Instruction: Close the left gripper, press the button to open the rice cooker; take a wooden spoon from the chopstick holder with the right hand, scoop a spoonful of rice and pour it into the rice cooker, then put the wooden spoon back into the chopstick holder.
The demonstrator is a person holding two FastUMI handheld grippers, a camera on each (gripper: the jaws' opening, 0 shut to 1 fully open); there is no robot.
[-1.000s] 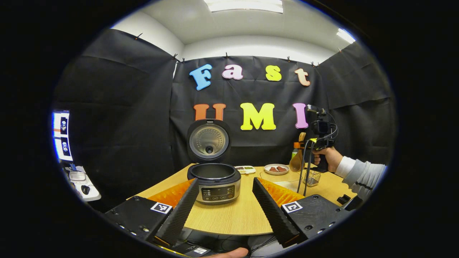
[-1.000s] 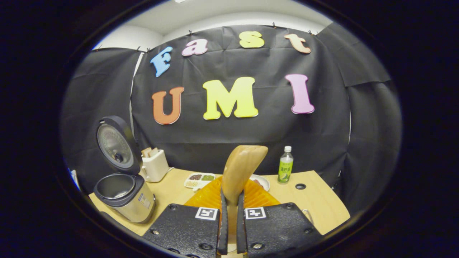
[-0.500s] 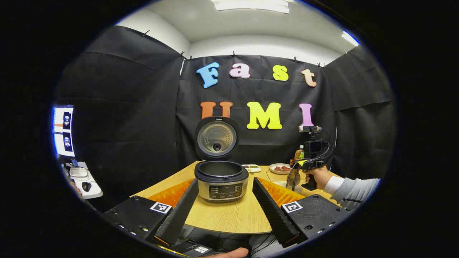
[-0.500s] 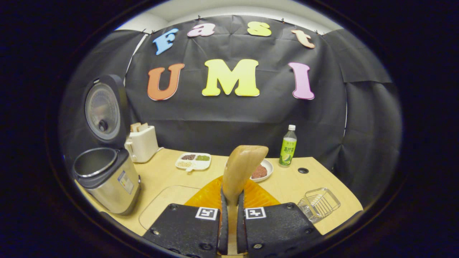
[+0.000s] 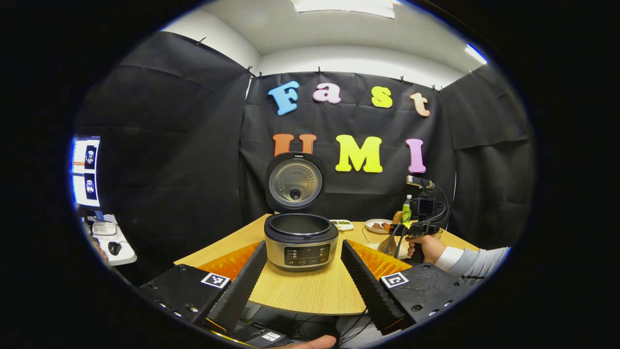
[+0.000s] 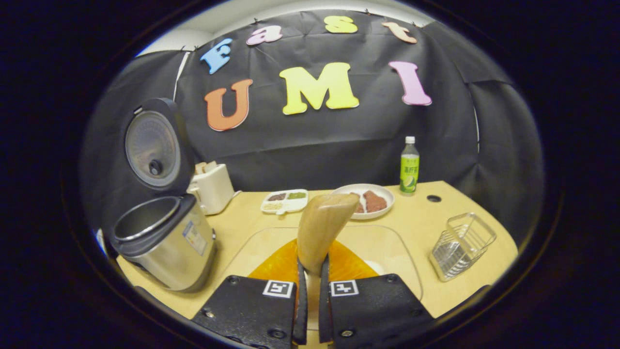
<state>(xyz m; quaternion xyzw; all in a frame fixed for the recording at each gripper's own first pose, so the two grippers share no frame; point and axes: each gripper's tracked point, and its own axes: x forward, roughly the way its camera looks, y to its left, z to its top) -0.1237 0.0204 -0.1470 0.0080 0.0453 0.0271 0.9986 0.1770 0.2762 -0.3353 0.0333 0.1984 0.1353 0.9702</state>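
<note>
Two jaws of the right gripper (image 6: 310, 303) are pinched tight on the handle of the wooden spoon (image 6: 320, 228), so the tool is already out of the chopstick holder (image 6: 461, 245). The spoon's long axis runs straight forward along the fingers and rises away from them, with the bowl tilted slightly to the right at its far end. No rice can be made out in the bowl from this side.

Just beyond the bowl, toward the back edge of the desk (image 6: 232, 232), sits the white plate (image 6: 368, 199) holding a reddish-brown heap, which I take to be the rice to scoop. It lies ahead and a touch to the right of the spoon tip, so the coming move is likely a short forward dip. A small divided tray (image 6: 284, 200) sits beside the plate on its left.

Off to the left of the spoon, near the left edge of the desk, the rice cooker (image 6: 162, 242) stands with its lid up and its pot exposed. The wire holder rests near the right edge, empty.

In the left gripper view, the left gripper (image 5: 302, 271) has its jaws spread wide and holds nothing, with the cooker standing directly between and beyond its fingers. The right gripper, in the person's hand (image 5: 426, 246), is the one close to the plate.
</note>
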